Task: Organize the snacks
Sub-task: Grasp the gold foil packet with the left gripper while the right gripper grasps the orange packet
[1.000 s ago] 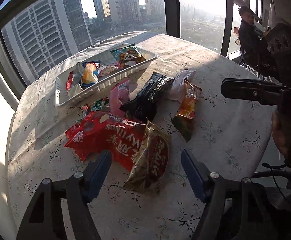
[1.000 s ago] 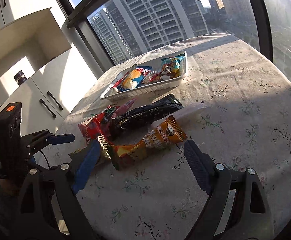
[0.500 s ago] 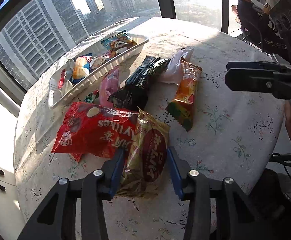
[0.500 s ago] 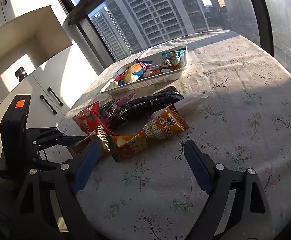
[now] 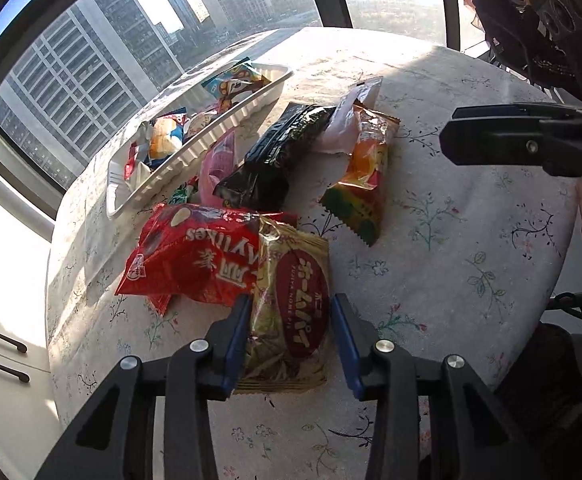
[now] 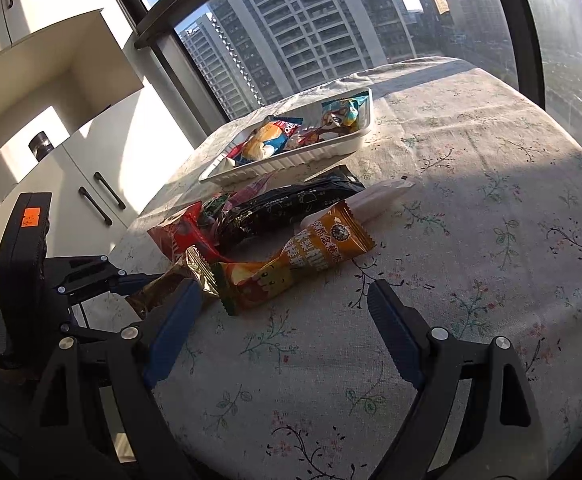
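Gold foil snack bag (image 5: 291,312), light, crinkly and slippery, lay on the desk (image 5: 451,240) beside a red bag (image 5: 195,256). Left hand-held gripper (image 5: 289,340) was closing around its lower sides, pads touching; right hand-held gripper (image 6: 283,328) gaped empty.

Snack pile (image 6: 275,232) blocks tray (image 6: 291,160); right tablecloth (image 6: 491,240) free.

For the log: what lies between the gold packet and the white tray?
In the left wrist view, the red bag lies between gold packet and white tray.
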Motion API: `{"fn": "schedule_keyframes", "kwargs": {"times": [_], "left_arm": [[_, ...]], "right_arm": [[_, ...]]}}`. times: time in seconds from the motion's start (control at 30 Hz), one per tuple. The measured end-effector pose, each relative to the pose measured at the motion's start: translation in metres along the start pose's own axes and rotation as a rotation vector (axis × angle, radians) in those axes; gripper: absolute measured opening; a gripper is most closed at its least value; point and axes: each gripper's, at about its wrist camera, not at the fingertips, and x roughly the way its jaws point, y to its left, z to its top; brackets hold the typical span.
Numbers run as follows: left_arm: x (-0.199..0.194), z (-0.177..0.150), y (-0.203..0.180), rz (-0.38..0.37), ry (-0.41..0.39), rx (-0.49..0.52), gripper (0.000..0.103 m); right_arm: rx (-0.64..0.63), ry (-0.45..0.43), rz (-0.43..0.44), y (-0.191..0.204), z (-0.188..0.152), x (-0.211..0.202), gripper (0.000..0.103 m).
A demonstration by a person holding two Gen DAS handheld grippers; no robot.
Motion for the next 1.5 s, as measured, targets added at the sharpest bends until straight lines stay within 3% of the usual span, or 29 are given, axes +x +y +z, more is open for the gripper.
{"fn": "schedule_keyframes", "kwargs": {"times": [0.3, 0.43, 0.63, 0.9, 1.23, 1.5], "left_arm": [[0.002, -0.001, -0.003, -0.023, 0.005, -0.004, 0.037], [0.004, -0.003, 0.009, -0.08, -0.007, -0.072, 0.028], [0.001, -0.008, 0.018, -0.122, -0.017, -0.131, 0.024], [-0.006, -0.02, 0.031, -0.185, -0.037, -0.214, 0.023], [-0.02, -0.058, 0.064, -0.263, -0.09, -0.379, 0.023], [-0.017, -0.076, 0.078, -0.287, -0.107, -0.446, 0.023]], "right_arm": [[0.004, 0.013, 0.0, 0.0, -0.004, 0.003, 0.085], [0.012, 0.029, -0.003, -0.002, -0.005, 0.006, 0.085], [0.02, 0.036, -0.004, -0.003, -0.006, 0.01, 0.085], [0.019, 0.052, -0.003, 0.0, -0.007, 0.015, 0.085], [0.115, 0.137, 0.048, 0.002, 0.006, 0.043, 0.085], [0.038, 0.194, -0.128, 0.026, 0.035, 0.084, 0.085]]}}
